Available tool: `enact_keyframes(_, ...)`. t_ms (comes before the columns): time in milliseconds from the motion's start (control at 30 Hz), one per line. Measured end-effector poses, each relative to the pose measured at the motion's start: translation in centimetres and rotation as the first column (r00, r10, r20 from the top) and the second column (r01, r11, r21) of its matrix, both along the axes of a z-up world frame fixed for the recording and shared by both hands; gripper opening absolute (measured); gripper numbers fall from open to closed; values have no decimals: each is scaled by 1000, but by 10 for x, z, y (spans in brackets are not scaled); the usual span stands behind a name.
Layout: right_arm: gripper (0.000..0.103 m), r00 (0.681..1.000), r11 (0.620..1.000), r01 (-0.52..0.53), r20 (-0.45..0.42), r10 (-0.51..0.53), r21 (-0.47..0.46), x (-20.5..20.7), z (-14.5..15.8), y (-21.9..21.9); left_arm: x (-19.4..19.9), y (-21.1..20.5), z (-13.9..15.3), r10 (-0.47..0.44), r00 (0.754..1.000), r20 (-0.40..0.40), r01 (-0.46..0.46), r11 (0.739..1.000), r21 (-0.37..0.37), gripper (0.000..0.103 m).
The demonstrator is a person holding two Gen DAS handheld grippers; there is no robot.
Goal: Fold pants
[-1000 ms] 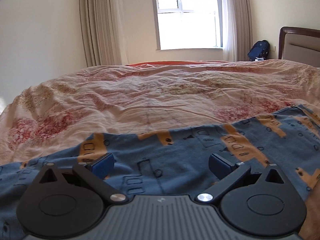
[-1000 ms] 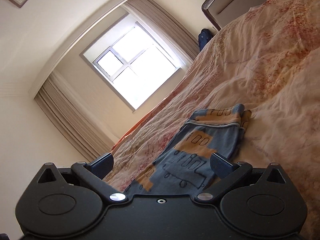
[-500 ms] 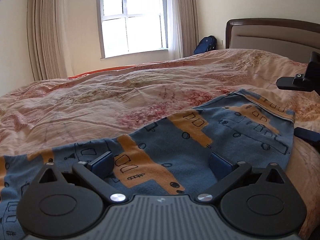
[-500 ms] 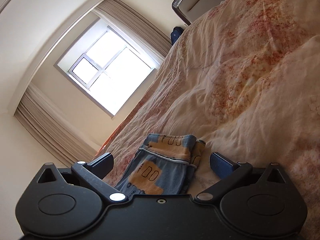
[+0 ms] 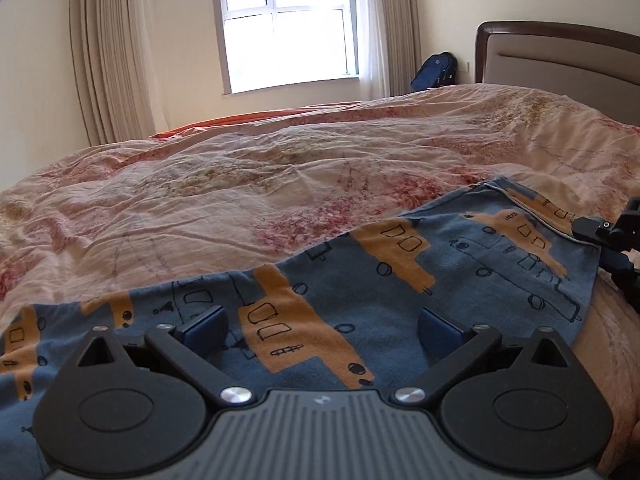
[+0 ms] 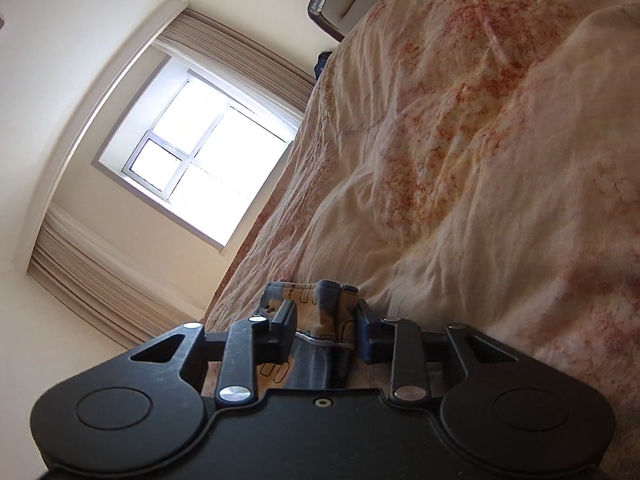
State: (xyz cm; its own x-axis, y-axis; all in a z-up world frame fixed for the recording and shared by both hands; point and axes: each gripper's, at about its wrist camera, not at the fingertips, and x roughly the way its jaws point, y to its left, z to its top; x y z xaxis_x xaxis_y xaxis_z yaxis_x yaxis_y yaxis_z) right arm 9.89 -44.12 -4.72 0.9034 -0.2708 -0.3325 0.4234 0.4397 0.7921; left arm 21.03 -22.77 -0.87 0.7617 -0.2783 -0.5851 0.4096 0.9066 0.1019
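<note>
The pants (image 5: 384, 280), blue with orange prints, lie spread flat on the bed (image 5: 240, 184), along its near edge, waistband toward the headboard (image 5: 560, 56). My right tool (image 6: 324, 328) has its fingers (image 6: 286, 326) drawn in around the bunched waistband; they press the cloth on both sides, so it is gripping the pants there. From the left camera that tool (image 5: 616, 240) shows at the waistband end. My left tool (image 5: 320, 332) sits low over the middle of the pants with its fingers (image 5: 204, 328) spread wide, gripping nothing. Beyond the far edge are a window (image 5: 284, 24), curtains (image 5: 112, 52) and a backpack (image 5: 434, 72).
</note>
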Motion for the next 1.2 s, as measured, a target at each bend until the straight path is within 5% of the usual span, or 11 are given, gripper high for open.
enact_keyframes(133, 17, 1000, 999, -14, 27, 15, -38, 0, 3, 4, 0, 12, 30, -51, 998, -22, 48, 991, -125, 103)
enact_keyframes(233, 16, 997, 990, -59, 50, 66, -129, 1, 15, 16, 8, 30, 48, -117, 989, -91, 84, 947, -309, 103)
enact_keyframes(333, 15, 988, 950, -130, 40, 147, -283, 10, 38, 41, 25, 58, 55, -189, 958, -215, 38, 829, -559, 103)
enact_keyframes(433, 14, 970, 864, -212, 9, 243, -457, 13, 62, 77, 38, 85, 49, -237, 917, -322, -62, 711, -700, 103)
enact_keyframes(533, 14, 930, 735, -332, -74, 360, -592, 16, 83, 120, 43, 109, 39, -255, 897, -362, -113, 658, -745, 103)
enact_keyframes(667, 14, 850, 556, -477, -195, 490, -681, 6, 95, 178, 37, 139, 13, -218, 883, -416, -187, 649, -737, 102)
enact_keyframes(800, 14, 764, 457, -604, -308, 568, -653, -1, 77, 224, 24, 163, -10, -180, 892, -414, -206, 654, -728, 89)
enact_keyframes(933, 14, 719, 449, -672, -374, 586, -589, 1, 50, 249, 8, 173, -11, -165, 918, -361, -160, 679, -716, 89)
enact_keyframes(1200, 15, 748, 504, -632, -296, 594, -588, -9, 38, 244, 6, 170, -7, -147, 910, -388, -174, 715, -677, 88)
